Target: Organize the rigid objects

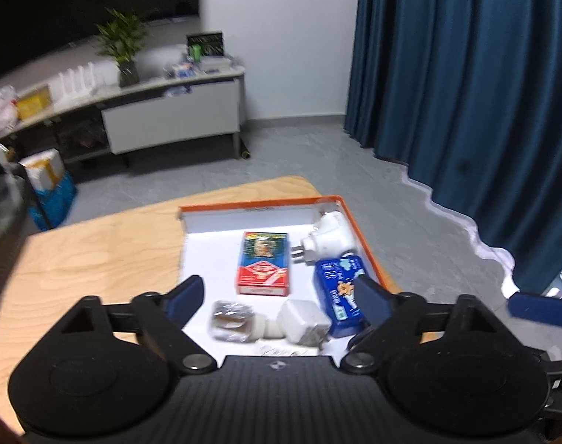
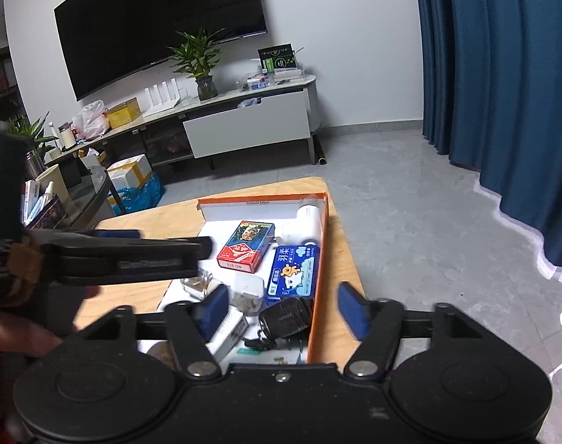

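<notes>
An orange-rimmed white tray (image 1: 358, 229) (image 2: 320, 259) lies on a wooden table (image 1: 96, 255) (image 2: 344, 255). In it lie a red and blue card box (image 1: 263, 268) (image 2: 246, 246), a blue tissue pack (image 1: 338, 292) (image 2: 294, 270), a white plug adapter (image 1: 327, 238), a white charger (image 1: 303, 320) (image 2: 248, 285), a clear wrapped item (image 1: 231, 320) and a black key fob (image 2: 285, 316). My left gripper (image 1: 281, 298) is open and empty above the tray's near end. My right gripper (image 2: 283, 309) is open and empty above the key fob.
The left gripper's body (image 2: 96, 259) crosses the right wrist view at left. A TV cabinet (image 2: 244, 118) with a plant (image 2: 199, 59) stands against the far wall. Blue curtains (image 2: 503, 92) hang at right. Boxes (image 2: 133, 177) sit on the grey floor.
</notes>
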A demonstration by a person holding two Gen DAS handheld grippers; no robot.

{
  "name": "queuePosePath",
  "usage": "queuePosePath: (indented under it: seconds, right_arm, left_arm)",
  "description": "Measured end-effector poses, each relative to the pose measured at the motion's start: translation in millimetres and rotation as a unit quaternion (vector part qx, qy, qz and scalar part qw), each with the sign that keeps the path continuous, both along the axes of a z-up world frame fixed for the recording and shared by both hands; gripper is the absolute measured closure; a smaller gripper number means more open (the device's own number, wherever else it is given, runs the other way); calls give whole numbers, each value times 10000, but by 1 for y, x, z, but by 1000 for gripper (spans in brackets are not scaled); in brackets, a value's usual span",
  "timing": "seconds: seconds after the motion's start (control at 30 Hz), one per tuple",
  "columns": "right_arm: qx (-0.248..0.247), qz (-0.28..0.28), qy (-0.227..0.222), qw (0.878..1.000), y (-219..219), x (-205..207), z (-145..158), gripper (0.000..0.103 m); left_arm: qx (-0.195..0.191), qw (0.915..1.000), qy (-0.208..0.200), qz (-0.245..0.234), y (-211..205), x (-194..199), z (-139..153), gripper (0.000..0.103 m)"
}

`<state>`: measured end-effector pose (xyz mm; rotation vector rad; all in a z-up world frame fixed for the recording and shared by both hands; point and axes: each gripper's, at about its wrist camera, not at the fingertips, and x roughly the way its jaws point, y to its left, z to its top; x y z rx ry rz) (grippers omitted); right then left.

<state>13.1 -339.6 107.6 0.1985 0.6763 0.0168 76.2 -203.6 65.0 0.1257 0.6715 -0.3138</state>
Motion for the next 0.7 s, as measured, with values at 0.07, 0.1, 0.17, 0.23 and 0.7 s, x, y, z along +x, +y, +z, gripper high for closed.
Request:
queuePosePath:
  seconds: [0.07, 0.1, 0.17, 0.23, 0.7]
  right_arm:
    - [-30, -7, -50, 10000, 2, -10, 2, 21]
    - [-28, -23, -54, 10000, 2, -14, 3, 21]
    - [-38, -43, -39, 10000, 4, -22, 3, 20]
    - [-65, -29, -3, 10000, 7, -32, 0, 20]
    - [-182, -117, 435, 9988, 19, -80, -29, 20]
  left_arm:
    - [59, 9998, -105, 157, 6, -15, 7, 0]
    - [72, 9996, -140, 226, 8, -23, 9, 0]
    - [88, 9993, -98, 337, 13, -36, 11, 0]
    - [27, 9991, -19, 427, 17, -48, 10, 0]
    - [200, 9970, 374, 642, 20, -102, -24, 0]
